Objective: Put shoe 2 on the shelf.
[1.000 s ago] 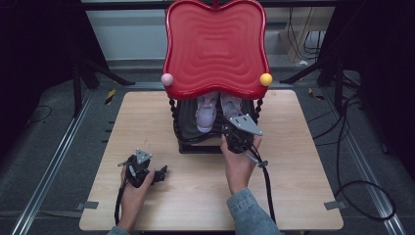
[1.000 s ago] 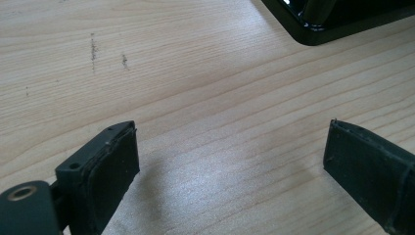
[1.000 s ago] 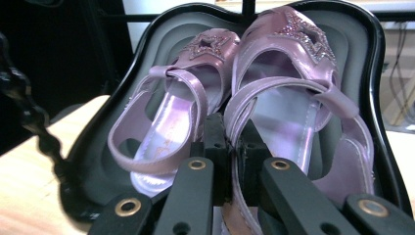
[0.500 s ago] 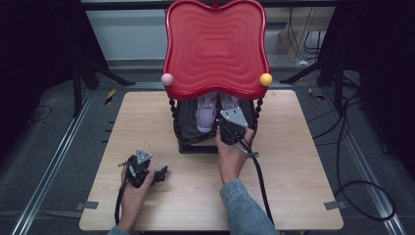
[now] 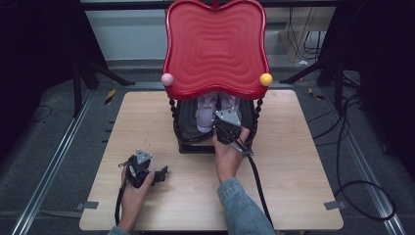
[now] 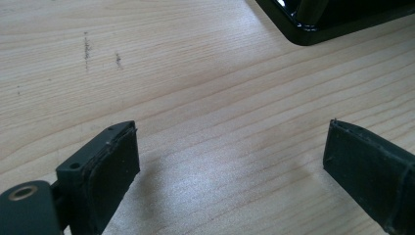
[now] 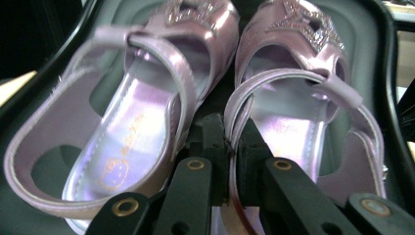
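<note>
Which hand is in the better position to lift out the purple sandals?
Right. The right gripper is already shut on one purple sandal's heel strap inside the black rack; the left gripper rests open on the table.

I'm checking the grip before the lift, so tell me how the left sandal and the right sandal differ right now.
In the right gripper view, the right sandal has its heel strap pinched between the shut jaws of the right gripper; the left sandal is free, untouched. The left sandal's insole shows a printed cartoon logo; the right sandal's heel area is hidden by the jaws. Both are shiny lilac with glittery toe decoration, side by side in the dark tray.
</note>
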Demonstrator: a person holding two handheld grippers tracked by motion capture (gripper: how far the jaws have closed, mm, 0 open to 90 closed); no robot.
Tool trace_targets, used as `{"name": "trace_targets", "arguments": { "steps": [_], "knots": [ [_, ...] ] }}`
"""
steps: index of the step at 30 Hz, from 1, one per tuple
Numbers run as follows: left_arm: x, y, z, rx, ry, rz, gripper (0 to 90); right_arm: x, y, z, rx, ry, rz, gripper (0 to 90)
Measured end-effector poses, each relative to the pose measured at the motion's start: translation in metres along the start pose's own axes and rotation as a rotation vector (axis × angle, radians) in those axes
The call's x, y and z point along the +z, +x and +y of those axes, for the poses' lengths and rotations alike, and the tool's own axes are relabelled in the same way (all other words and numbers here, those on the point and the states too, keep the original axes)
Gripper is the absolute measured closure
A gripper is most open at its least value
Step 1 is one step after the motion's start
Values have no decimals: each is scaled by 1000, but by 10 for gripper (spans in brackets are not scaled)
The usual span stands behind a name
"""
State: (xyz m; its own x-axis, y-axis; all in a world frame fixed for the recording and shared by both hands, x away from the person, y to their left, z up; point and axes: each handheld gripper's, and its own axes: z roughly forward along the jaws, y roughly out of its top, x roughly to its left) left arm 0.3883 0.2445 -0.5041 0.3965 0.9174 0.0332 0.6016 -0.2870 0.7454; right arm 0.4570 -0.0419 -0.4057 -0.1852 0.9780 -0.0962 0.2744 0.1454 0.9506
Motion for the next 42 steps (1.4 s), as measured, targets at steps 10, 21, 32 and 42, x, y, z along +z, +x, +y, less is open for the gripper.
{"name": "trace_targets", "arguments": {
  "steps": [10,21,32,42],
  "knots": [
    [1,-3,0,4,0,-6,60,0,2,-1,-10,9,10,747],
    [0,-4,1,10,0,-8,60,-12,-1,-1,-23,32,35,642],
    [-1,-5,1,6,-4,-7,60,-29,0,-2,-46,5,65,858],
    [0,-6,1,12,-4,-8,60,-25,3,13,-59,10,101,888]
  ]
}}
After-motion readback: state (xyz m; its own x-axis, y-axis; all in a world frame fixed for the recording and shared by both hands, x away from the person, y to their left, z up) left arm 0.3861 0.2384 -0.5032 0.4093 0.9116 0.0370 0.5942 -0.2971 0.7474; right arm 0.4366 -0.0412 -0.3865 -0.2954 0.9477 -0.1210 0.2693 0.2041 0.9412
